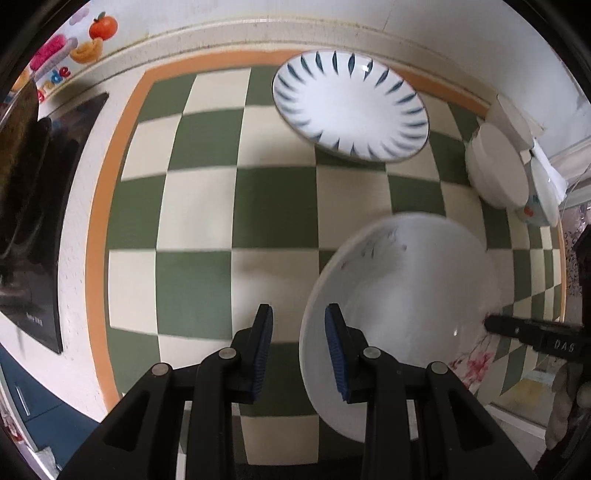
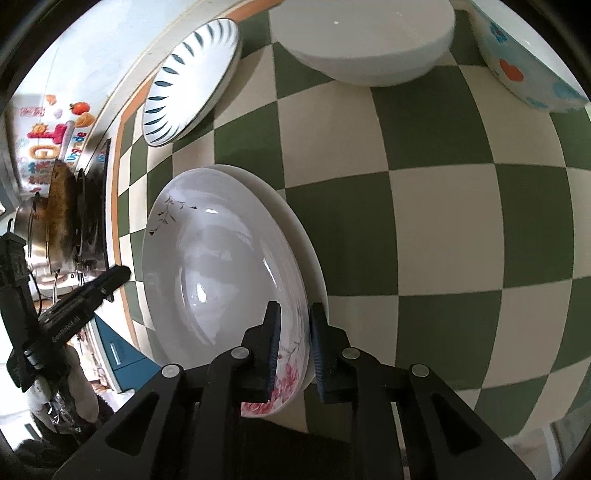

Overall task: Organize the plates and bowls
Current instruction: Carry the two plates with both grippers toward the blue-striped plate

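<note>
A white floral plate (image 2: 221,266) lies on a plain white plate (image 2: 295,229) on the green-checked mat. My right gripper (image 2: 293,347) is shut on the floral plate's near rim. In the left wrist view the floral plate (image 1: 402,295) is blurred, and the right gripper's finger (image 1: 517,328) reaches it from the right. My left gripper (image 1: 299,347) is open and empty, its right pad over the plate's left rim. A blue-striped plate (image 1: 351,107) sits at the far side, also in the right wrist view (image 2: 188,81).
A white bowl (image 2: 365,40) and a bowl with coloured dots (image 2: 524,59) stand at the mat's far right, both seen in the left wrist view (image 1: 495,166). A stove with pans (image 2: 62,221) is to the left. Wall (image 1: 443,29) behind.
</note>
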Demonstrator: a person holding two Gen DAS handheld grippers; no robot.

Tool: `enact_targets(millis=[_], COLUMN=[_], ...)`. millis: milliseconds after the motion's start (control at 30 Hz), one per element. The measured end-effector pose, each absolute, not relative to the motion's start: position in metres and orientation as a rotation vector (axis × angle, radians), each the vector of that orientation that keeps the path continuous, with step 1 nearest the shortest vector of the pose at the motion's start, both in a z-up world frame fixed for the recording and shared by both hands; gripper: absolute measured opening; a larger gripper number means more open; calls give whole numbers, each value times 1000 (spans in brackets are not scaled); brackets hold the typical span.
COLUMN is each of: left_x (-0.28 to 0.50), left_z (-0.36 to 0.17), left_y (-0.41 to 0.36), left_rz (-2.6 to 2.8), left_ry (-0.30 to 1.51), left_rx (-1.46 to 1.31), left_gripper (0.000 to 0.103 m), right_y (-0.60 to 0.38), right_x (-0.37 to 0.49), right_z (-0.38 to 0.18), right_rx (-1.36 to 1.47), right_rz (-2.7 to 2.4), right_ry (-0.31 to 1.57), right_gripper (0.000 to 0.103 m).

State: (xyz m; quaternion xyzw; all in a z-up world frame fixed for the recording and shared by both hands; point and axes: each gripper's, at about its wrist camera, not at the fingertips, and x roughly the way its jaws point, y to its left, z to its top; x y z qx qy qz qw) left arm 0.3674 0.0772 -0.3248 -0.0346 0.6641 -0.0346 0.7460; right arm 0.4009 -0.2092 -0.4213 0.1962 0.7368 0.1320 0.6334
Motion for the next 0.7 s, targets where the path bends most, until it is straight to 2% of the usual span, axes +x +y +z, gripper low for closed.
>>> enact_targets(millis=[100,267,500,600,700], left_x=[377,403,469,509,536], left_z=[-319,-319,-324,-338,-354], left_y=[80,81,105,118,124], left_rz=[-79,-78,-41,-5,-4], left_ry=[1441,1434,1426,1428,1453], left_rx=[-83,-110,-166,-181,-204], left_gripper=[27,27,27,27,27], right_y=[-209,-207,-184,-167,-154], right_x=[404,414,493,545,592], right_z=[-418,-404,-339,-331,-349], right_rx=[428,441,449,417,382], right_rz=[280,275,351,355,341], right_ry=[1721,1746,1512,1435,1435], right_gripper=[24,26,26,26,26])
